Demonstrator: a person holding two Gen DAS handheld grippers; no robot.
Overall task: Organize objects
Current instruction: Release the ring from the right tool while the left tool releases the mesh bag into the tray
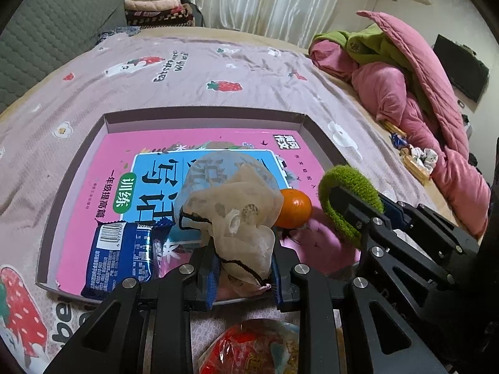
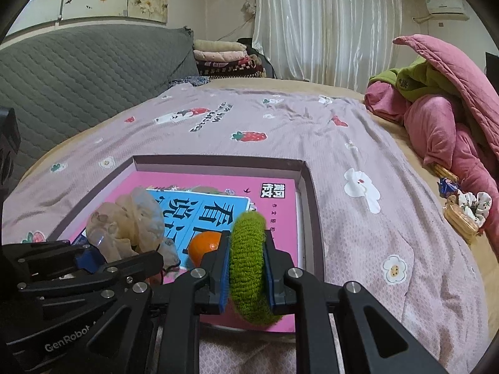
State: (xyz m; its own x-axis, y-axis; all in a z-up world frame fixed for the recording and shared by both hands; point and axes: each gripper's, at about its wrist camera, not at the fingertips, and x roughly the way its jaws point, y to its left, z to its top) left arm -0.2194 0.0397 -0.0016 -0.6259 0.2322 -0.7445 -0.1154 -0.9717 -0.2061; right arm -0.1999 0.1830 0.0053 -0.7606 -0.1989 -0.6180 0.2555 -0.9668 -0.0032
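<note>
A shallow grey box [image 1: 199,117] [image 2: 218,159] lies on the bed with a pink and blue book [image 1: 103,162] [image 2: 274,199] inside. On the book rest an orange [image 1: 294,208] [image 2: 204,246] and a blue snack packet [image 1: 121,257]. My left gripper [image 1: 241,268] [image 2: 90,258] is shut on a sheer cream scrunchie [image 1: 234,199] [image 2: 134,221], held above the book. My right gripper [image 2: 246,272] [image 1: 346,205] is shut on a fuzzy green scrunchie [image 2: 248,261] [image 1: 349,187], over the box's right part beside the orange.
The box sits on a pink strawberry-print sheet [image 1: 218,71] [image 2: 358,143]. Pink and green bedding [image 1: 405,71] [image 2: 443,106] is heaped at the right, with small items [image 2: 461,208] beside it. A red packet [image 1: 259,349] lies near me. A grey quilted cushion [image 2: 78,74] stands left.
</note>
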